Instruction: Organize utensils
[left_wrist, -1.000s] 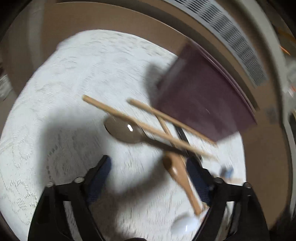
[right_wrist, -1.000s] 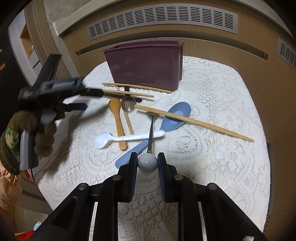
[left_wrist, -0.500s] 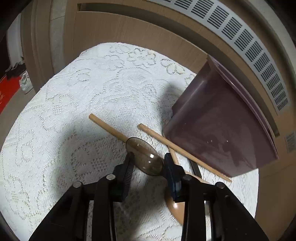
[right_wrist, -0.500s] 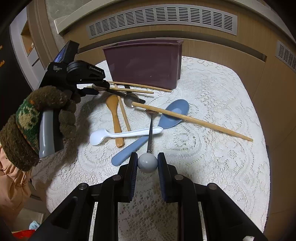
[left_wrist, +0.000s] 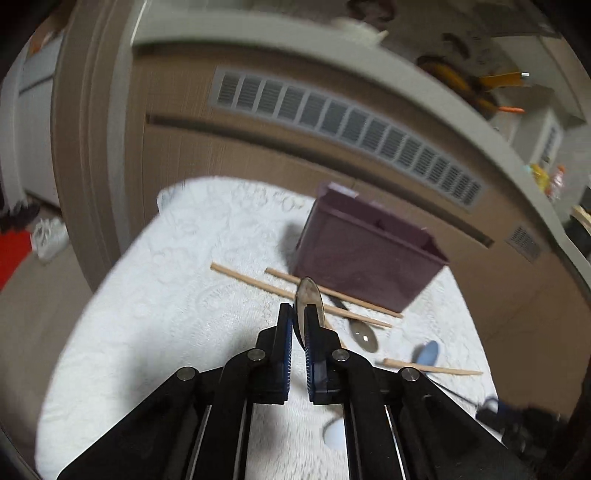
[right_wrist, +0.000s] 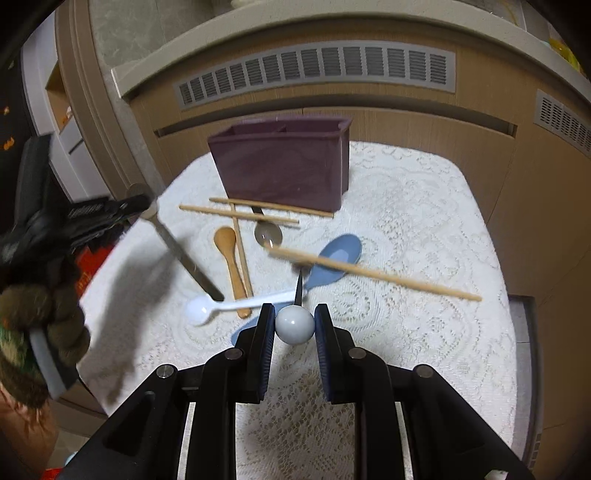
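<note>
My left gripper is shut on a metal spoon by its bowl and holds it above the lace cloth; in the right wrist view the spoon's handle hangs down from that gripper. My right gripper is shut on the grey ball end of a thin dark utensil, lifted off the cloth. A purple divided bin stands at the back of the table; it also shows in the left wrist view.
On the lace tablecloth lie several wooden chopsticks, a wooden spoon, a white plastic spoon, a blue spoon and another metal spoon. A wooden cabinet with vents stands behind.
My left gripper closed on the metal spoon's bowl and lifted it up and back from the pile. My right gripper has kept its hold on the ball end and raised it slightly.
</note>
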